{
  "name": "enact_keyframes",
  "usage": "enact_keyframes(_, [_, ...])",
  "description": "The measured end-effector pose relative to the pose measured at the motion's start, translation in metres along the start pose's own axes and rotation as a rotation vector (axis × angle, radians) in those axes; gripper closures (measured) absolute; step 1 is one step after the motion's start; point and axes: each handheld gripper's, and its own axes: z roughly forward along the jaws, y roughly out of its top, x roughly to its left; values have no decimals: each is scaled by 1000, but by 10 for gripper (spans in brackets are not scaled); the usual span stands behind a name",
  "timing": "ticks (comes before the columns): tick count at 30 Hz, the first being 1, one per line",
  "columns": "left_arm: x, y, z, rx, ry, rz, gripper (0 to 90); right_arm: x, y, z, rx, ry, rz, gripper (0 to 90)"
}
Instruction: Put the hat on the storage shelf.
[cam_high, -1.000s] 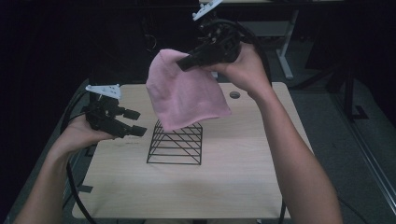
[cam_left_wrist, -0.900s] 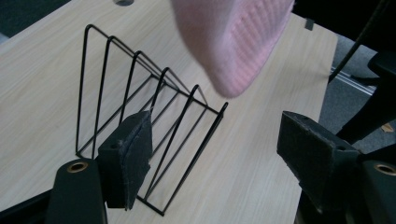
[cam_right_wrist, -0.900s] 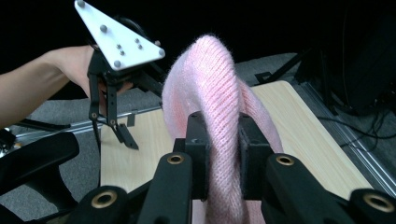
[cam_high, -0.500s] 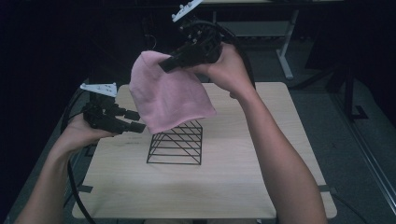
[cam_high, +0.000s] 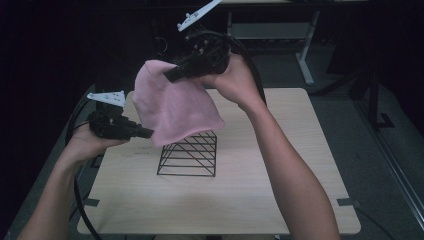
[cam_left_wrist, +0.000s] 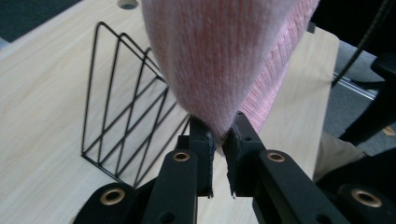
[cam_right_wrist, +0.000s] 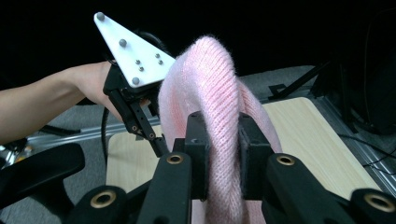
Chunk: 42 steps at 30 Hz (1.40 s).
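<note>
Pink knitted wool, a beanie hat (cam_high: 172, 107), hangs in the air above the pale wooden bench (cam_high: 240, 200), held between two tools. The right tool (cam_high: 172, 75), raised high over the far side of the bench, has its jaws closed on a fold near the top of the hat; in the right gripper view the ribbed knit is squeezed between the two black pads (cam_right_wrist: 198, 140). The left tool (cam_high: 145, 133), lower and at the left edge of the bench, has its jaws nearly closed on the hat's lower corner, and the left gripper view shows the fabric tapering down into that narrow pinch. A black wire rack (cam_high: 189, 155) stands on the bench just below and slightly behind the hat; the hem appears to hang in front of its top edge, though whether it touches the wires cannot be told. Judging from this, the lifting and the two-handed grip are done, and the hat is stretched out between the tools. What seems left is to bring it down over or onto the rack and then release both grips; none of that has happened yet.
</note>
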Motion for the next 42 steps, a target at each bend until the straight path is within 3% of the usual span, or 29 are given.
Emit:
enact_keyframes(4, [3,0,1,-2,13,-25,825,-7,-10,-2,-18,-24,24,771])
enact_keyframes(12, [11,-2,15,38,48,-31,825,-21,-28,4,-21,-31,79,771])
enact_keyframes(22, [15,-3,33,95,76,-16,825,-35,-55,9,-19,-28,132,770])
enact_keyframes(29, [13,-4,39,102,76,-19,825,-31,-66,7,-19,-24,127,770])
enact_keyframes(34, [12,-6,38,126,85,0,825,-29,-71,9,-22,-9,127,766])
enact_keyframes(42, [10,-18,37,118,83,-15,825,-21,-77,14,-18,15,112,754])
